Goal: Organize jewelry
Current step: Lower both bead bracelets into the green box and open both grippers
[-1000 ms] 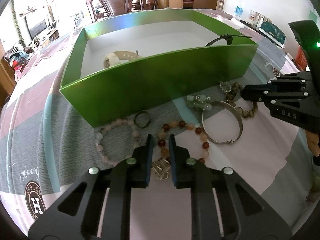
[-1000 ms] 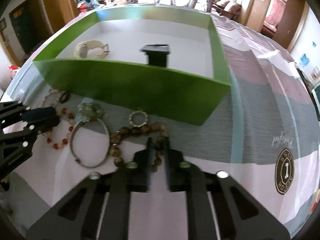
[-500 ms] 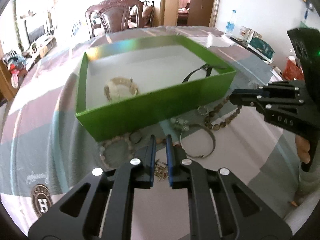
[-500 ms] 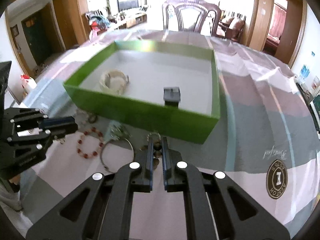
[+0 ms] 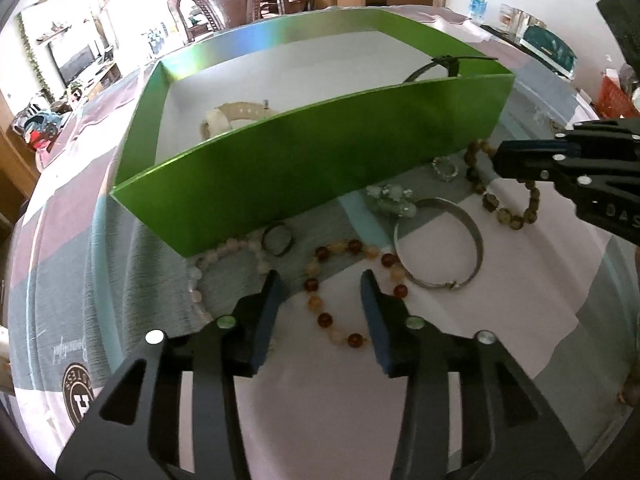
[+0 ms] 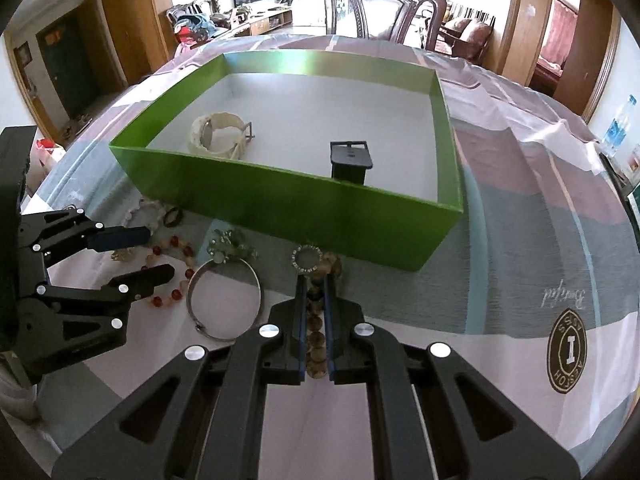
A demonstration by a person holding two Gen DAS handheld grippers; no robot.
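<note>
A green box (image 5: 304, 160) (image 6: 304, 208) holds a cream watch (image 6: 218, 134) and a black watch (image 6: 350, 160). In front of it lie loose pieces. My left gripper (image 5: 320, 280) (image 6: 160, 250) is open just above a red-and-amber bead bracelet (image 5: 332, 276). A pale pink bead bracelet (image 5: 224, 254), a dark ring (image 5: 277, 238), a silver bangle (image 5: 440, 252) and a green charm (image 5: 390, 200) lie around it. My right gripper (image 6: 313, 284) (image 5: 500, 158) is shut on a brown bead bracelet (image 6: 316, 332) (image 5: 504, 210). A sparkly ring (image 6: 306, 259) lies at its tips.
A striped tablecloth (image 6: 540, 240) with round logos covers the table. A small gold clip (image 6: 122, 255) lies beside the left fingers. A wooden chair (image 6: 384, 4) stands behind the table. Bottles and boxes (image 5: 536, 36) sit at the far right.
My left gripper has opened and dropped close to the table over the red-and-amber bracelet; the gold clip has left its jaws. My right gripper has lowered, staying shut on the brown beads.
</note>
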